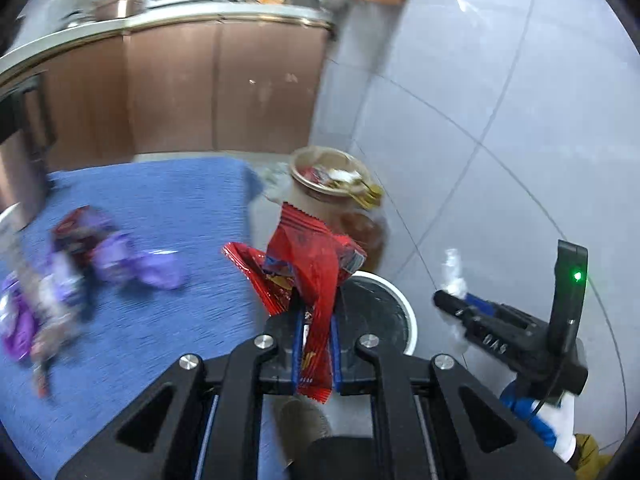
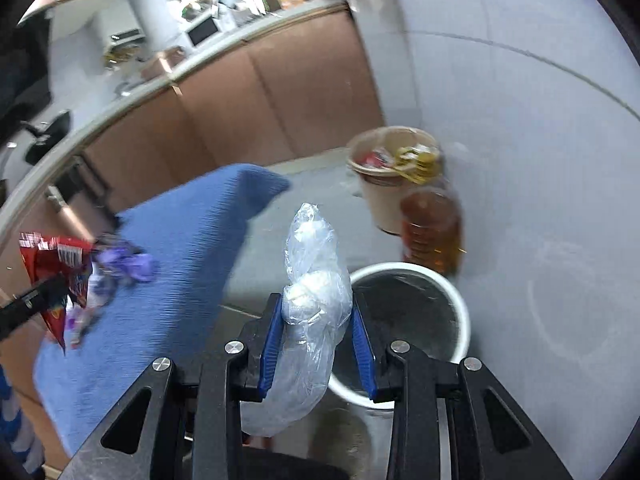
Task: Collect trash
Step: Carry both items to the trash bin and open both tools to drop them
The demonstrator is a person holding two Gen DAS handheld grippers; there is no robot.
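Note:
My left gripper (image 1: 316, 320) is shut on a crumpled red snack wrapper (image 1: 308, 264), which sticks up between its blue pads. My right gripper (image 2: 316, 320) is shut on a clear plastic bag (image 2: 312, 300) with white wads inside. Below and just right of both grippers stands a white-rimmed bin (image 1: 384, 312) (image 2: 416, 320) with a dark inside. In the left wrist view the right gripper (image 1: 452, 300) shows at the right with the clear bag. In the right wrist view the left gripper (image 2: 52, 288) shows at the far left with the red wrapper (image 2: 60, 264). Purple wrappers (image 1: 132, 264) lie on the blue cloth (image 1: 168, 216).
A tan paper tub (image 2: 388, 184) full of wrappers stands on the floor beyond the bin, with an amber bottle (image 2: 432, 232) beside it. Brown cabinets (image 1: 200, 88) under a cluttered counter run behind. Grey floor tiles (image 1: 500, 120) stretch to the right.

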